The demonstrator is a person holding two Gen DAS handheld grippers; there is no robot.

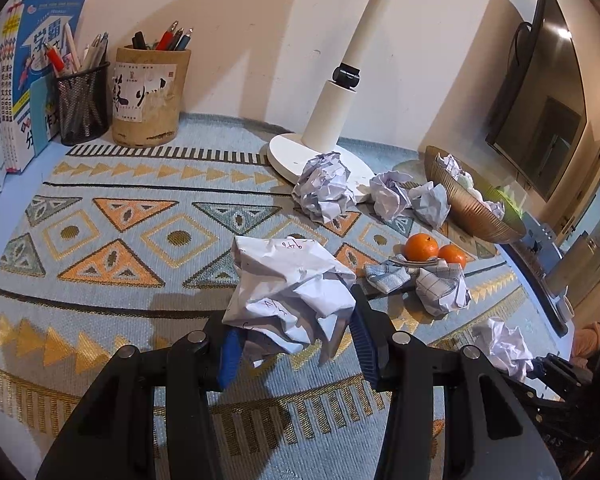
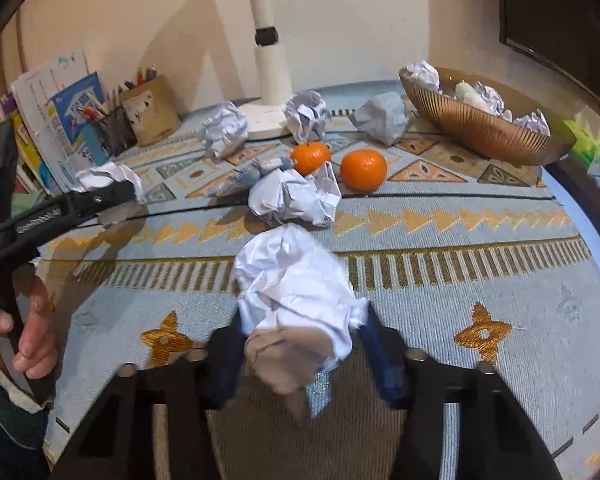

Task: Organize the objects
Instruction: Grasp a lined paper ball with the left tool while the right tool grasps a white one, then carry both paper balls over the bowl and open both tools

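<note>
Through the left wrist camera, the left gripper (image 1: 292, 344) is holding a crumpled ball of white paper with handwriting (image 1: 290, 296), its jaws partly closed and the blue pads pressing on either side, above the patterned blue-and-orange woven mat (image 1: 120, 240) covering the worktop. Farther on, three more crumpled white paper balls (image 1: 324, 188) are lying by the round white lamp base (image 1: 284, 152), another is sitting beside two orange tangerines (image 1: 422, 247), and the ribbed copper-coloured bowl (image 1: 472, 216) is already holding a few balls.

Through the right wrist camera, the right gripper (image 2: 300, 344) is clamping a second crumpled white paper wad (image 2: 296, 280) between narrowly set jaws, low over the mat. Four loose paper balls are lying between it and the bowl (image 2: 472, 128).

Judging by this, the tidying is partly done: some paper is binned, two balls are in hand, several are waiting.
</note>
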